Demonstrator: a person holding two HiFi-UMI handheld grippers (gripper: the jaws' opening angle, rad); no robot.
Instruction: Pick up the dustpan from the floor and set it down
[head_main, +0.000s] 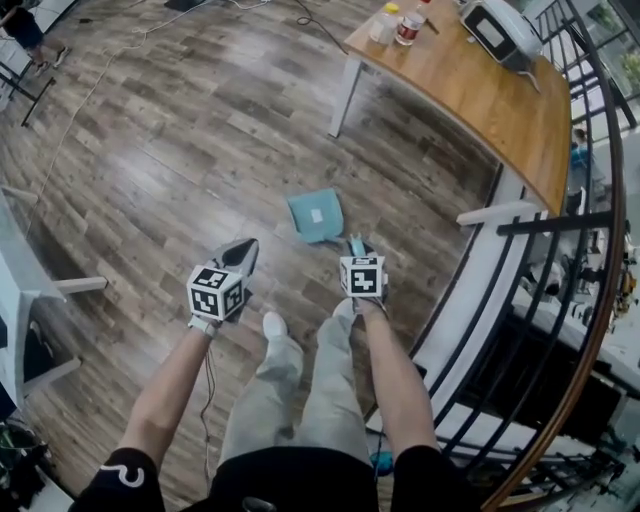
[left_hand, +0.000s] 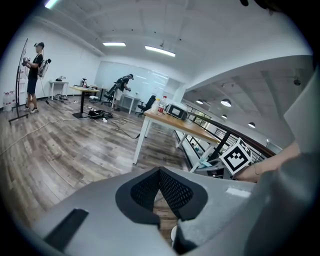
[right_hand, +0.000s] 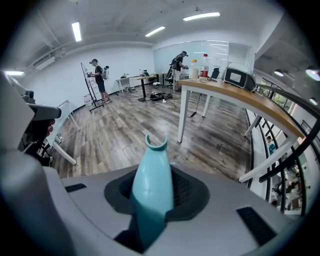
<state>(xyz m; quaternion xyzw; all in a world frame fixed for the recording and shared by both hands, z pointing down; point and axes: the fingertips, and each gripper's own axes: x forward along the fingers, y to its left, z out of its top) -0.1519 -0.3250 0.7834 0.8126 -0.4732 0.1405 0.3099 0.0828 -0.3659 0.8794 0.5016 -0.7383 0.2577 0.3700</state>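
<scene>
Wood floor (head_main: 170, 170) below. Teal dustpan (head_main: 316, 215) sits just ahead of my right gripper (head_main: 356, 248), whose fingers clamp its handle (right_hand: 150, 185); can't tell if the pan touches down. Left gripper (head_main: 240, 256) fingers pinched together, empty. I'd lower level, land flat, then release.

No legible text, brand, number or sign in any of the 3 views. Marker cubes on left gripper (head_main: 243, 252) and right gripper (head_main: 357, 250): black-and-white square code patterns only, no characters. Dustpan (head_main: 316, 215): 1 small white label at the pan's centre, unreadable. Bottles (head_main: 409, 24) at the table's (head_main: 480, 95) far left corner: labels illegible. Sleeve (head_main: 122, 474): white curl mark, no lettering.
</scene>
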